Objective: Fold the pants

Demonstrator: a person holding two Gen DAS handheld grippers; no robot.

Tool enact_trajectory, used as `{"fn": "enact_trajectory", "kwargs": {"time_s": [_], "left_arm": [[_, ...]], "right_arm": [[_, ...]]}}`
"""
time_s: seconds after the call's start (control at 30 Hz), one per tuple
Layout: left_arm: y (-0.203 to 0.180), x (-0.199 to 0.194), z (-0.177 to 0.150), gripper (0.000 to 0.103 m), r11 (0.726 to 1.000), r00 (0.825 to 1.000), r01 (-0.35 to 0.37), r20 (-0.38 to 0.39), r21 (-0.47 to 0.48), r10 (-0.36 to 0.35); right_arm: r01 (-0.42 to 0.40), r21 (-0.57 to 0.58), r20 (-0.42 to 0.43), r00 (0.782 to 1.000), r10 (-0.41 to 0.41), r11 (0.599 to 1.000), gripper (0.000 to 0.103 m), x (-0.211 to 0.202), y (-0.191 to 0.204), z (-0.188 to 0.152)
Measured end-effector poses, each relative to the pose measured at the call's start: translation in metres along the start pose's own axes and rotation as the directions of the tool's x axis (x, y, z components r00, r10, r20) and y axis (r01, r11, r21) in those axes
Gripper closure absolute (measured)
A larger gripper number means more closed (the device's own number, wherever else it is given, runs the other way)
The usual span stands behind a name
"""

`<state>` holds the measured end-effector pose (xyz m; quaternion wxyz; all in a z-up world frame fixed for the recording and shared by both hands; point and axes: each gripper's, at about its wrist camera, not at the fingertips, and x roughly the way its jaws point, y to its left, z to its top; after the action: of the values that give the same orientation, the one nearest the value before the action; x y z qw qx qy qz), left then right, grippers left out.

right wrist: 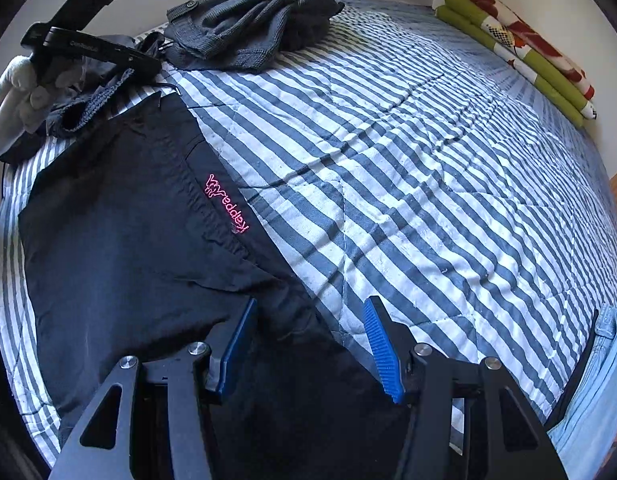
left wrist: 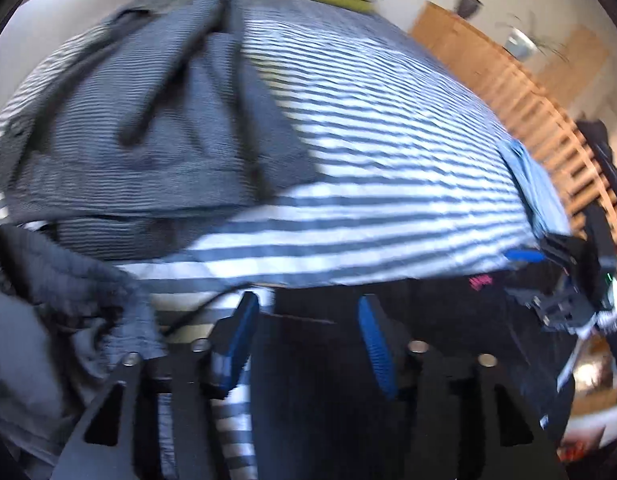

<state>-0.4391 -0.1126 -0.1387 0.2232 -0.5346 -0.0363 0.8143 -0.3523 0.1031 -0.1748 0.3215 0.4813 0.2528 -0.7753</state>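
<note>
Black pants (right wrist: 120,248) with pink logo (right wrist: 227,204) on blue-white striped quilt (right wrist: 428,184).

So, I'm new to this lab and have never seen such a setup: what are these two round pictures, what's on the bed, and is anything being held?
No robot arm here: a person holds a two-fingered tool in each hand, and each tool carries a wide-angle camera looking along its fingers. One picture is from the left gripper, the other from the right gripper; the blue pads are the fingers. Both stand open and hold nothing. On the striped bedcover lie dark pants with a pink logo, folded flat, directly beneath both tools. Further off sit a grey knitted garment, a folded green flowered blanket and light blue jeans at the edge.
</note>
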Motion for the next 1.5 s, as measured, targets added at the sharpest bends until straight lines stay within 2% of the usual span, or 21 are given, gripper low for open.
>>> {"fn": "enact_trajectory", "kwargs": {"time_s": [0.07,0.17,0.3,0.37,0.43,0.47,0.53,0.67,0.77,0.87,0.9,0.93,1.0,1.1,1.17,1.23,1.27,1.33,1.4,1.5], "left_arm": [[-0.021,0.006,-0.004,0.037,0.996,1.000,-0.019,-0.018,0.089,0.020],[-0.049,0.023,-0.008,0.037,0.975,0.996,-0.055,-0.053,0.214,0.068],[-0.059,0.036,-0.017,0.038,0.969,0.994,-0.047,-0.088,0.242,0.070],[-0.067,0.040,-0.020,0.054,0.966,0.993,-0.066,-0.081,0.250,0.088],[-0.073,0.042,-0.023,0.089,0.966,0.991,-0.069,-0.094,0.250,0.095],[-0.078,0.039,-0.027,0.092,0.959,0.990,-0.090,-0.083,0.269,0.116],[-0.086,0.032,-0.034,0.100,0.945,0.988,-0.117,-0.062,0.304,0.142],[-0.095,0.011,-0.041,0.101,0.943,0.989,-0.128,-0.034,0.306,0.145],[-0.102,0.003,-0.038,0.102,0.941,0.989,-0.138,-0.005,0.310,0.147],[-0.110,-0.005,-0.033,0.102,0.949,0.994,-0.109,0.022,0.297,0.107],[-0.113,-0.004,-0.031,0.102,0.947,0.994,-0.110,0.025,0.303,0.107],[-0.117,0.000,-0.029,0.102,0.941,0.993,-0.113,0.020,0.319,0.113],[-0.120,0.012,-0.026,0.102,0.938,0.993,-0.110,0.004,0.329,0.116],[-0.116,0.030,-0.025,0.100,0.945,0.993,-0.088,-0.053,0.314,0.110],[-0.102,0.025,-0.021,0.083,0.971,0.995,-0.054,-0.064,0.234,0.071],[-0.081,0.004,-0.018,0.041,0.987,0.999,-0.032,0.002,0.159,0.032],[-0.065,-0.009,-0.015,0.035,0.992,0.997,-0.056,0.052,0.110,0.051],[-0.037,-0.015,-0.011,0.032,0.996,0.995,-0.085,0.054,0.018,0.083],[-0.011,-0.006,-0.008,0.032,0.993,0.995,-0.096,0.000,-0.066,0.096],[-0.001,0.018,-0.011,0.032,0.994,0.995,-0.045,-0.094,-0.104,0.036]], "right_arm": [[-0.016,-0.006,-0.015,1.000,0.016,1.000,0.052,0.002,0.000,0.000],[-0.012,-0.021,0.004,1.000,0.012,1.000,0.052,-0.005,0.001,-0.002],[-0.008,-0.041,0.020,1.000,0.009,0.999,0.056,-0.012,0.002,-0.004],[-0.025,-0.040,-0.011,1.000,0.025,0.999,0.081,-0.007,0.003,-0.005],[-0.010,-0.051,-0.034,0.999,0.008,0.999,0.087,-0.004,0.006,-0.007],[-0.008,-0.055,-0.036,0.999,0.006,0.998,0.093,-0.004,0.007,-0.008],[0.001,-0.041,-0.037,0.999,-0.003,0.999,0.096,-0.005,0.005,-0.010],[-0.001,-0.014,-0.019,1.000,0.001,1.000,0.099,-0.015,0.002,-0.013],[0.039,-0.044,-0.014,0.999,-0.040,0.998,0.099,-0.019,0.011,-0.015],[0.042,-0.038,-0.009,0.999,-0.042,0.998,0.099,-0.023,0.012,-0.016],[0.042,-0.037,-0.014,0.999,-0.043,0.998,0.098,-0.023,0.010,-0.017],[0.046,-0.036,-0.019,0.999,-0.047,0.998,0.093,-0.024,0.009,-0.018],[0.058,-0.037,-0.033,0.998,-0.060,0.998,0.091,-0.022,0.006,-0.021],[0.090,-0.056,-0.070,0.993,-0.093,0.994,0.095,-0.018,0.005,-0.028],[0.115,-0.076,-0.088,0.989,-0.121,0.990,0.101,-0.016,0.005,-0.033],[0.118,-0.088,-0.094,0.988,-0.126,0.989,0.101,-0.016,0.005,-0.038],[0.122,-0.093,-0.096,0.987,-0.131,0.988,0.101,-0.017,0.006,-0.041],[0.127,-0.099,-0.100,0.986,-0.137,0.987,0.102,-0.016,0.005,-0.046],[0.123,-0.084,-0.101,0.986,-0.132,0.989,0.102,-0.014,0.002,-0.048],[0.115,-0.043,-0.069,0.991,-0.118,0.992,0.102,-0.016,-0.002,-0.044]]}}
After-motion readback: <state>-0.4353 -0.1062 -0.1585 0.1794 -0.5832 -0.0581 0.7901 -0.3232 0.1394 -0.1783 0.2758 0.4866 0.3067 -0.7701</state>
